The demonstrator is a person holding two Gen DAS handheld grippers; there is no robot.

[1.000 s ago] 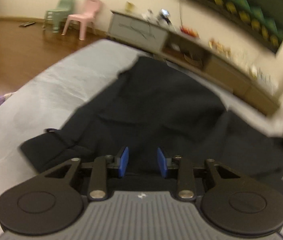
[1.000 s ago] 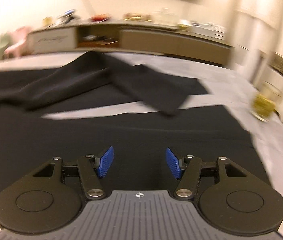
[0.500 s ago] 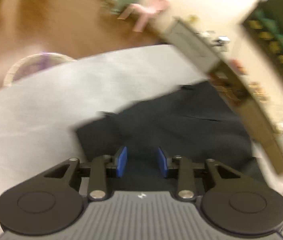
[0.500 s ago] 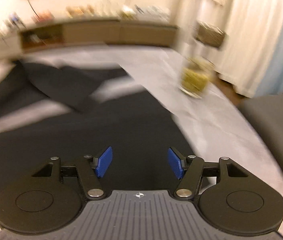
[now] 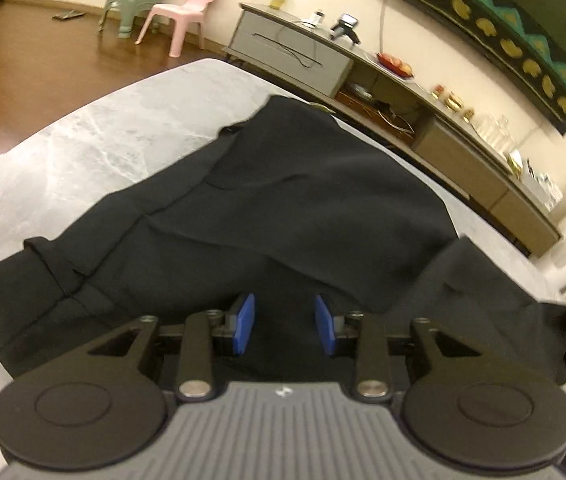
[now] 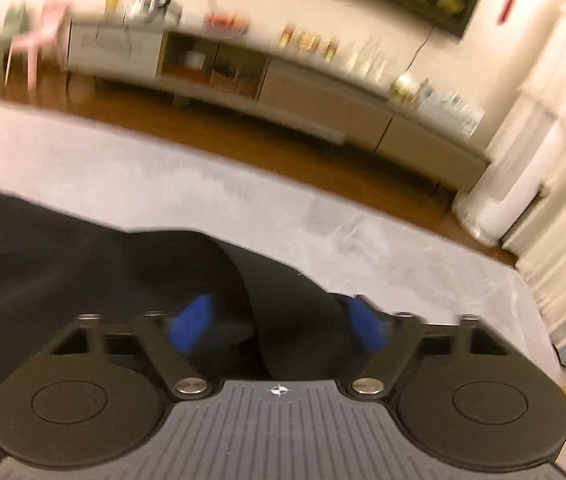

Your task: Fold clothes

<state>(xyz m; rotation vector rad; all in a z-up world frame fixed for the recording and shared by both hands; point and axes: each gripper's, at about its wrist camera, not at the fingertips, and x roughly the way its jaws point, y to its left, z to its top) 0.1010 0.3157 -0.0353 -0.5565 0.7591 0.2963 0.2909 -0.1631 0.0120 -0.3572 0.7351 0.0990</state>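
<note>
Black garment lies partly doubled over on the marble worktop. Left gripper and right gripper hover above it, fingers parted and holding nothing, apparently placed for grasping cloth.

bare worktop lies open to the left of the black cloth in the left view, with nothing standing on it. in the right view a clear band of worktop runs beyond the cloth to the far edge. the cloth itself lies low with raised folds. a long sideboard and two small chairs stand well apart, across open floor.
</note>
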